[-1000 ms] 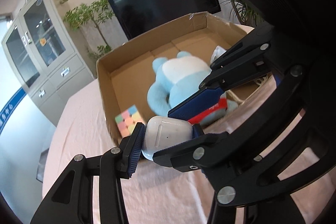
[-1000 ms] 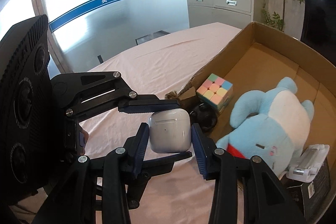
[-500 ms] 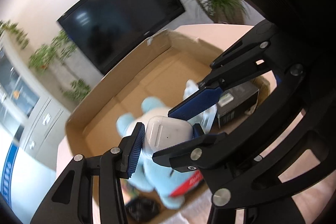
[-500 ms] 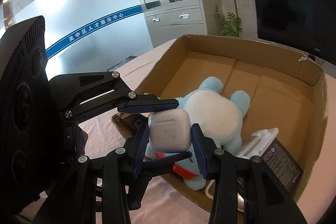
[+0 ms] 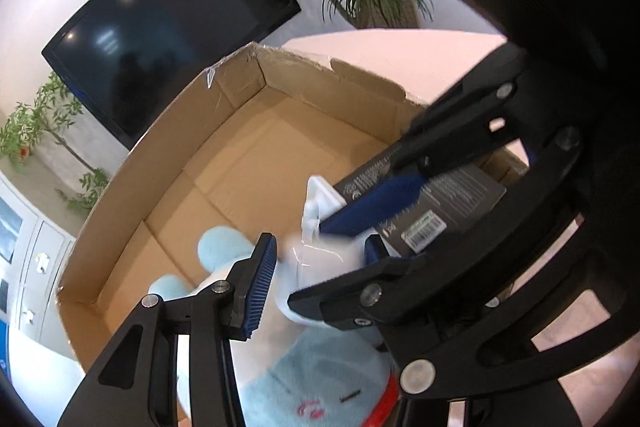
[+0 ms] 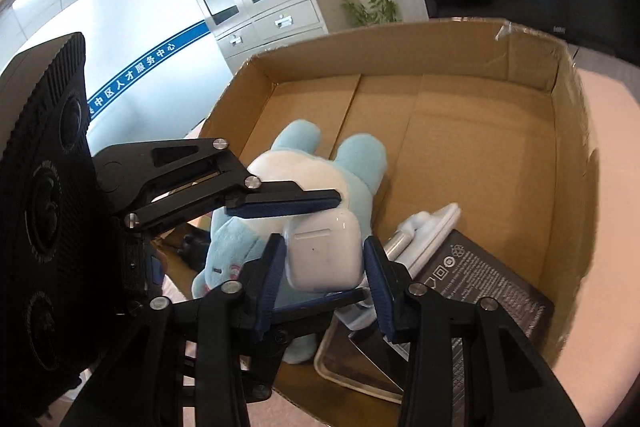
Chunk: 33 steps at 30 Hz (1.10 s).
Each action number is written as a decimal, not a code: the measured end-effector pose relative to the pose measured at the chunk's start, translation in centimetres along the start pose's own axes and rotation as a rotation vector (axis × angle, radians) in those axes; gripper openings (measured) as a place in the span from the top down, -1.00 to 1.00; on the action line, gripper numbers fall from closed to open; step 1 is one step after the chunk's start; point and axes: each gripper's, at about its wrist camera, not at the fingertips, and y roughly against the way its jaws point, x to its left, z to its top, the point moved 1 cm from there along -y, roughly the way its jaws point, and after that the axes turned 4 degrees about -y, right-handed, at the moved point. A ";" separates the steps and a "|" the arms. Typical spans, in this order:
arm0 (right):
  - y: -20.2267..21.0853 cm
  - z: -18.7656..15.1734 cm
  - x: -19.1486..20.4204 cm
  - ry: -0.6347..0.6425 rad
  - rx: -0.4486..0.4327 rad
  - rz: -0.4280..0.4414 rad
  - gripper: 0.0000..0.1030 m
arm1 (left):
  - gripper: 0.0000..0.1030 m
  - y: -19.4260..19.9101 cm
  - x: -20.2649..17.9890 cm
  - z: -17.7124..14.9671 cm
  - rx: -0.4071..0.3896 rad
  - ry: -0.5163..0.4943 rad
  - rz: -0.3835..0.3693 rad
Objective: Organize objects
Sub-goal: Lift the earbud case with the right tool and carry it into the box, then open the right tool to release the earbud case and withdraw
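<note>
— So, where is the case [image 6: 324,257]?
— Over the box [image 6: 572,147], above the blue plush [image 6: 312,167]. It touches no other thing in there.
— Which gripper has it?
— The right gripper [image 6: 324,245], it seems. Its 2 pads [image 6: 270,279] sit narrow against both sides of the case.
— And the left gripper [image 5: 320,247]?
— Its jaws are also narrow around the case, 1 finger above and 1 below in the right view. In its own view the case is blurred, so I cannot tell if they press it.
— What else lies in the box?
— A black pack [image 6: 480,279] just beside the plush, with a white thing [image 6: 428,225] on its edge.
</note>
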 end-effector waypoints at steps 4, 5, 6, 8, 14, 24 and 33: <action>0.0 -0.3 -0.2 -0.001 -0.002 -0.001 0.35 | 0.14 -0.2 -0.4 -0.1 0.001 0.001 0.003; 0.0 -0.3 -0.1 0.003 -0.006 -0.006 0.35 | 0.14 -0.1 -0.5 -0.1 0.003 0.002 0.014; 0.1 -0.3 -0.1 0.004 -0.006 -0.005 0.35 | 0.13 0.2 -0.5 -0.1 0.004 0.001 0.028; 0.3 -0.1 0.3 0.012 -0.012 -0.005 0.35 | 0.11 1.0 -0.5 0.0 -0.006 0.002 0.058; 3.1 0.3 2.5 0.044 -0.067 -0.030 -0.12 | -0.57 5.9 -1.0 0.1 -0.090 -0.009 0.189; 8.3 0.5 7.5 0.092 -0.222 -0.092 -0.95 | -0.98 12.9 -0.1 -7.2 -0.098 0.328 0.340; 2.7 -1.1 11.4 0.073 -0.088 -0.218 -0.99 | -0.98 14.2 -1.5 -18.7 0.083 0.841 0.406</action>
